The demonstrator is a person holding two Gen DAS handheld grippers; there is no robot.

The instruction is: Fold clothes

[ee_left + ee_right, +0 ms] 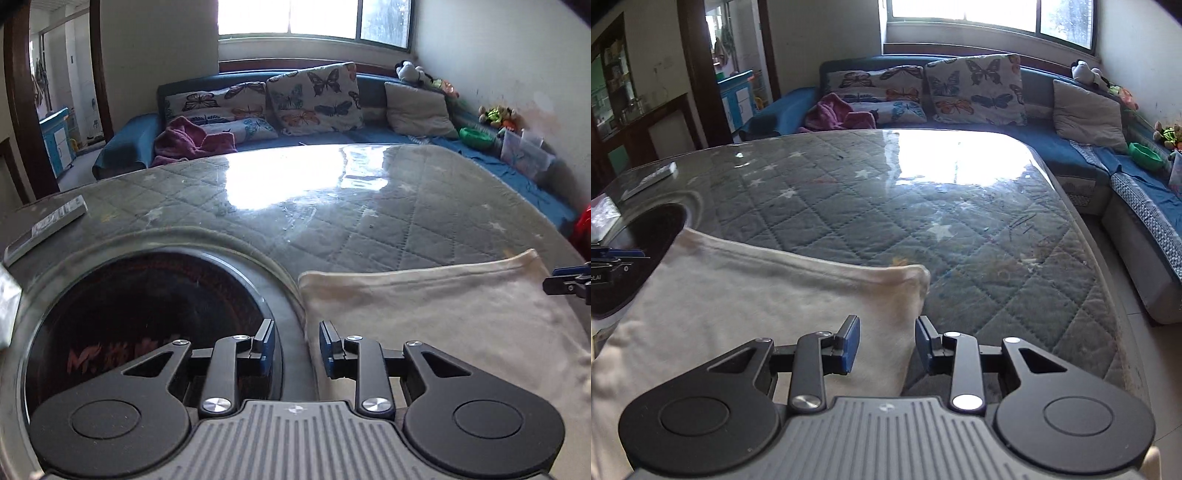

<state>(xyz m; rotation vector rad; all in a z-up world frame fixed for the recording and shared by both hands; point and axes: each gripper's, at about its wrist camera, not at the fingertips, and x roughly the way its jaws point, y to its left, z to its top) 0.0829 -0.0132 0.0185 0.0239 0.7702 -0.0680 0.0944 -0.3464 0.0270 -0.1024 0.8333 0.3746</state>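
Hovering with jaws apart and empty, the left gripper (297, 347) and right gripper (886, 343) flank the folded cream garment (436, 317), which lies on the glass-topped table (332, 206) beside its round dark inset (147, 314).

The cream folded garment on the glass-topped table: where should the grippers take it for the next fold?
Likely the cream garment by its two near side edges, left gripper and right gripper each coming from the near side; it lies flat, each edge already running between open jaws.

Cream cloth (757, 295); butterfly-print cushions (975, 88).
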